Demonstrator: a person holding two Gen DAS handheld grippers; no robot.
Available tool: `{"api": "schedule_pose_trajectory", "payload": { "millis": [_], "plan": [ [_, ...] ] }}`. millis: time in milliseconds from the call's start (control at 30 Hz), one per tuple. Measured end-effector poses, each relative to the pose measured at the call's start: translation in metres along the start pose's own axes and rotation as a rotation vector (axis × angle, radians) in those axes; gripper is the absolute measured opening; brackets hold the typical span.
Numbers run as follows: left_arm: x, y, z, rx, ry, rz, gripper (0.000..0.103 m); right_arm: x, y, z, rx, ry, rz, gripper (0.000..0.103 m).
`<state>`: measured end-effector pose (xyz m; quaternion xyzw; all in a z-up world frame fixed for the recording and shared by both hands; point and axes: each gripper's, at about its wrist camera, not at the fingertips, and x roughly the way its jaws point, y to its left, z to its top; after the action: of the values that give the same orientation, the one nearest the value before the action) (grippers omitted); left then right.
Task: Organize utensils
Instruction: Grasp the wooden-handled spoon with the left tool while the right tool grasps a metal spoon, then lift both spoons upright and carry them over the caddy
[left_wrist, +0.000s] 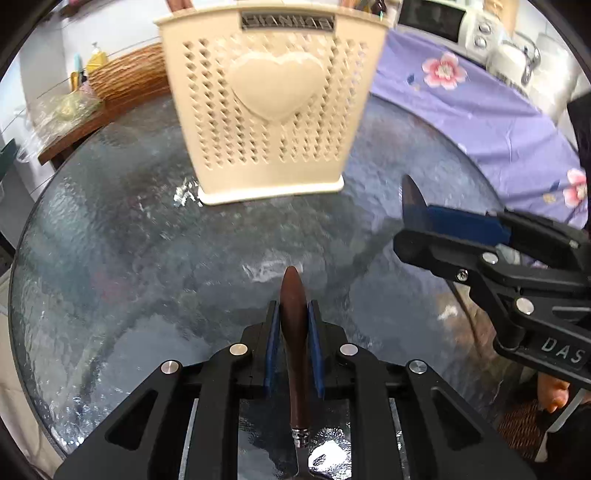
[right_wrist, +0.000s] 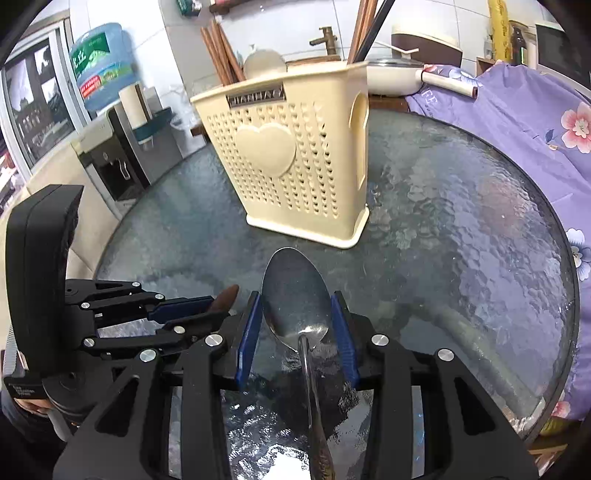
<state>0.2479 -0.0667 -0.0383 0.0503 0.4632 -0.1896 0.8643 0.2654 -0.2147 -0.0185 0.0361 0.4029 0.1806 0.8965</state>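
Left wrist view: left gripper jaws pinching a brown wooden-handled utensil w/ handle tip poking out past the pads, bottom centre. Right wrist view: right gripper jaws clamped on a metal spoon, bowl sitting btwn the blue pads. Cream utensil holder stands on glass worktop, upper centre, apart from both.

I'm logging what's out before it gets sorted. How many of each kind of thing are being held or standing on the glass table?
Wood-handled utensil, in the left tongs: 1
Metal spoon, in the right tongs: 1
Cream holder on the table: 1
Total: 3
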Motion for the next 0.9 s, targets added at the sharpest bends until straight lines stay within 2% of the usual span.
{"api": "schedule_pose_trajectory", "payload": {
  "millis": [333, 900],
  "plan": [
    [-0.058, 0.009, 0.016, -0.060, -0.153, -0.020, 0.015, -0.028, 0.001, 0.012, 0.021, -0.075, 0.020, 0.039],
    [-0.095, 0.010, 0.018, -0.064, -0.249, -0.049, 0.015, -0.061, 0.015, 0.019, -0.003, -0.125, 0.025, 0.038]
  ]
}}
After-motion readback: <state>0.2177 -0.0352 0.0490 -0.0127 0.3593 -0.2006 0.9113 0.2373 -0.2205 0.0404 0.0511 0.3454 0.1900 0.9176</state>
